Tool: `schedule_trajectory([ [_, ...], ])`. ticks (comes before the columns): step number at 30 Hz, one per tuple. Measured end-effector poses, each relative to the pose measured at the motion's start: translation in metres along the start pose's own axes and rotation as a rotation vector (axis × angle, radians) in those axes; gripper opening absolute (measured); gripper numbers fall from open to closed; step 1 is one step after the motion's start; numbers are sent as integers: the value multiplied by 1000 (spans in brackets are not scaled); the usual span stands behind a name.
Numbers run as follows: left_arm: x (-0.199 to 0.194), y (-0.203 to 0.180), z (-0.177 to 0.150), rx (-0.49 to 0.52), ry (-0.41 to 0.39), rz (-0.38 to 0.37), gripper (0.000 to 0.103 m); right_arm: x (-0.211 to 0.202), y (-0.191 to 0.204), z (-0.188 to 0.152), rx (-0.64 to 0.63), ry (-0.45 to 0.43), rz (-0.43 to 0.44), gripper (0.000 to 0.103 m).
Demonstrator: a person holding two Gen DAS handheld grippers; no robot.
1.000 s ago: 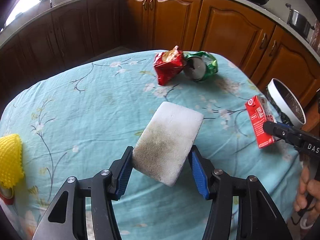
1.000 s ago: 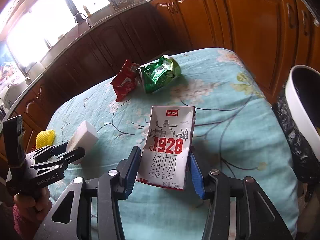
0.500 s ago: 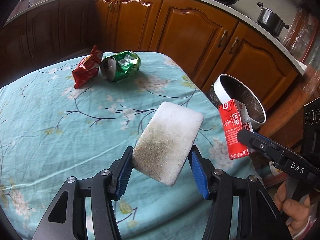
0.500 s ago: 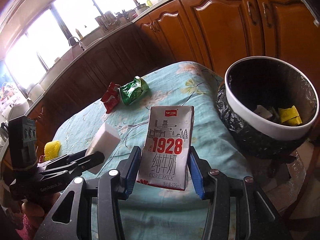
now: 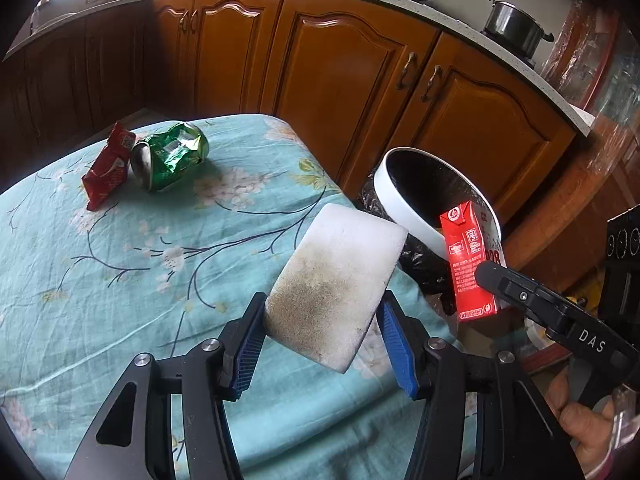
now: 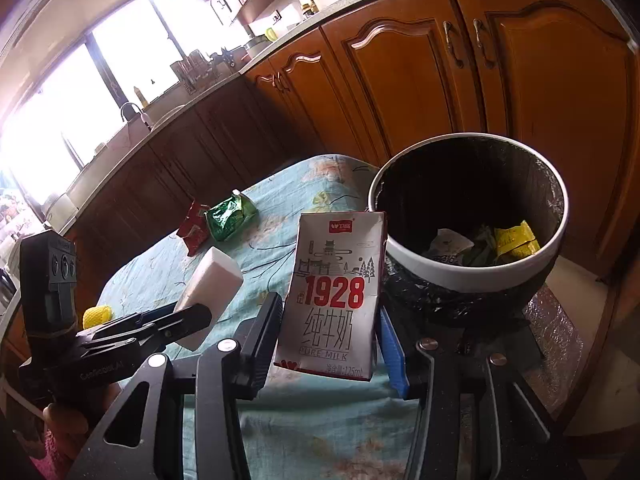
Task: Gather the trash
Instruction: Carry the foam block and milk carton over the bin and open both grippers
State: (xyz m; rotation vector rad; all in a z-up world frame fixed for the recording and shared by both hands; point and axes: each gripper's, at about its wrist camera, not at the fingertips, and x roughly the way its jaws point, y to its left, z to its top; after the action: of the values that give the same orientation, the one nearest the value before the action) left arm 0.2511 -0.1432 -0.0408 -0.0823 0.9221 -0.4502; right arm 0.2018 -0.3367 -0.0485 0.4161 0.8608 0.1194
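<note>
Right wrist view: right tongs (image 6: 328,344) gripping milk carton (image 6: 334,296), hovering beside bin (image 6: 472,276).
Left tongs (image 5: 320,348): clamping sponge (image 5: 336,284) above worktop (image 5: 120,280).
Risk: releasing early, carton striking rim, dropping outside.

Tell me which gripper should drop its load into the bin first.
Right. The right gripper holds the milk carton right beside the trash bin's rim, with the open mouth just ahead. The left gripper holds the sponge over the table, farther from the bin.
</note>
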Motion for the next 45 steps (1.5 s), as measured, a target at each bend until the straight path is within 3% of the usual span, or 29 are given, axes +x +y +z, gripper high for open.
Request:
schedule_trajectory([
  [22,47,-69,45,133,4,-28,54,-19,-71,32,71,-55,-77,47],
  [36,99,-105,88,192,40,0,55,-3,-101,65,82,-36,-111,47],
  [45,127,-113,98,211,70,12,55,8,-115,75,92,-10,-127,47],
])
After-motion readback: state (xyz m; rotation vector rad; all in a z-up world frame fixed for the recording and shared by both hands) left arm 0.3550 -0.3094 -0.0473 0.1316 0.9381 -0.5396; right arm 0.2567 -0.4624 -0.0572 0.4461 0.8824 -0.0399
